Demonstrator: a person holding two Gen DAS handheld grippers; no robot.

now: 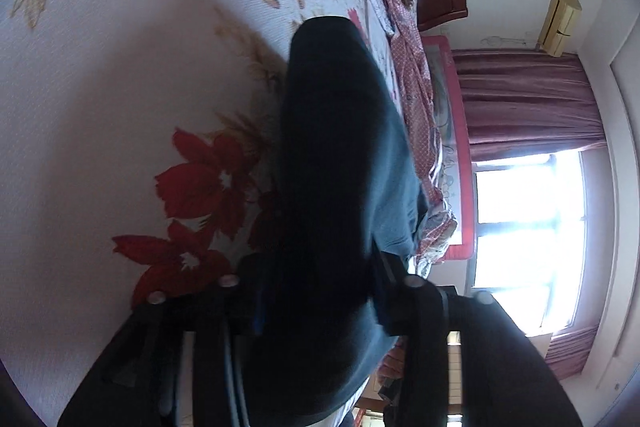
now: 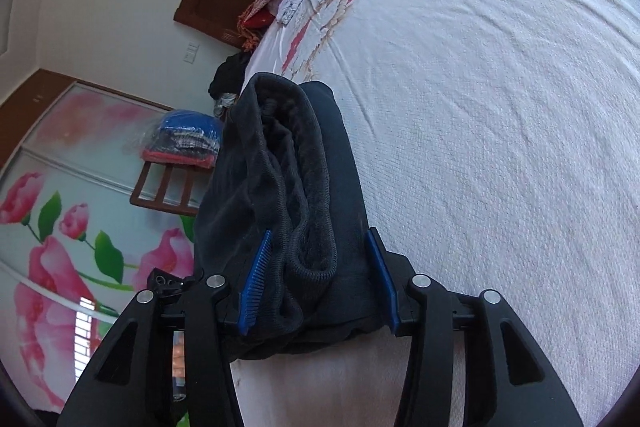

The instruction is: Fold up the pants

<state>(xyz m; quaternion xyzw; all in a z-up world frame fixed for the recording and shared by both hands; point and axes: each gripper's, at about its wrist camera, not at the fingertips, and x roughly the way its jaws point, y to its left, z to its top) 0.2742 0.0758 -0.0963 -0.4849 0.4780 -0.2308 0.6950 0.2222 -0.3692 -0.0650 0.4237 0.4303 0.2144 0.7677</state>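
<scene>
The pants (image 2: pixel 288 211) are sitting bunched between both grippers over the bed (image 2: pixel 500 107), folded into a thick dark bundle with the ribbed waistband showing several stacked layers. The right gripper (image 2: pixel 316 279) is clamping that layered end between its blue pads (image 2: pixel 256 279). The left gripper (image 1: pixel 316 291) is gripping the other end, where the dark cloth (image 1: pixel 340 147) is filling the space between its jaws. Judging by the layers, most folding is looking done; what is probably remaining is laying the bundle flat on the flowered sheet and letting go.
</scene>
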